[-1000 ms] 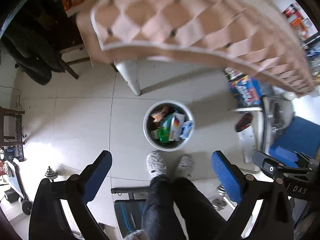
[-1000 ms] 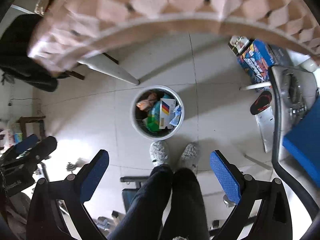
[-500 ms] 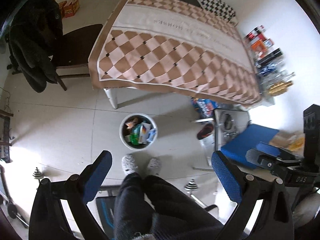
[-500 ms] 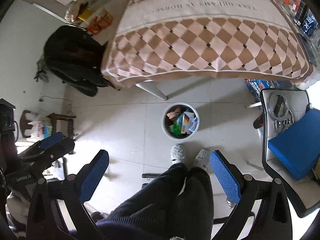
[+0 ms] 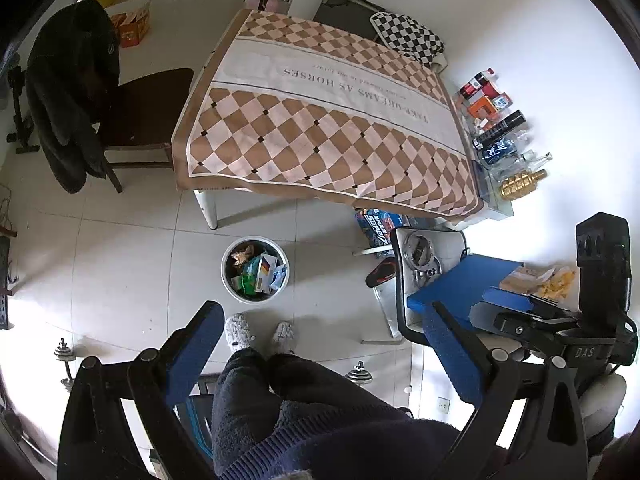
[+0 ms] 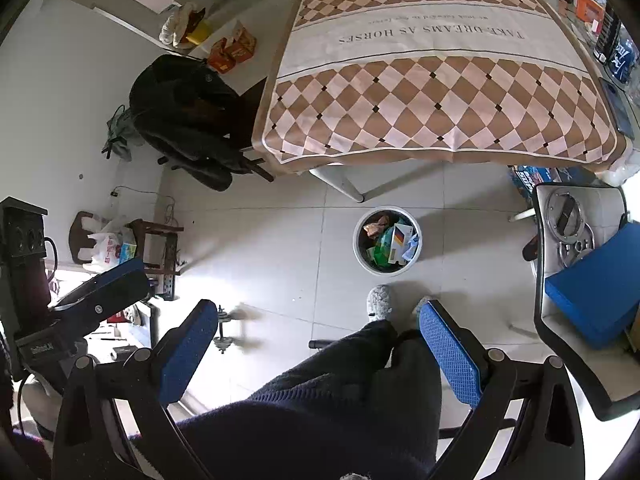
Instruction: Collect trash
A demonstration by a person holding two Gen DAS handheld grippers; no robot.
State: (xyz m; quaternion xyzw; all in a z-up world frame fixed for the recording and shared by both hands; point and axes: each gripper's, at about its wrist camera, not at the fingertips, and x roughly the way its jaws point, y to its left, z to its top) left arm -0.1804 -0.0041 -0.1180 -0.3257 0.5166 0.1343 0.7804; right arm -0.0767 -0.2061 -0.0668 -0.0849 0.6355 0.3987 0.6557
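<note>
While both grippers' blue-padded fingers [image 5: 200, 344] [image 6: 448, 344] gape empty, crumpled wrappers fill the round white bin [image 5: 255, 270]

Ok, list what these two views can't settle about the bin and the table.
- Bin depth: both views show only the top layer of wrappers and cartons; whatever lies beneath is hidden.
- Table underside: the checked cloth covers it in both views, so floor trash there can't be ruled out.
- Floor under the person: legs block it.
- Bottles by the wall: labels too small.
</note>
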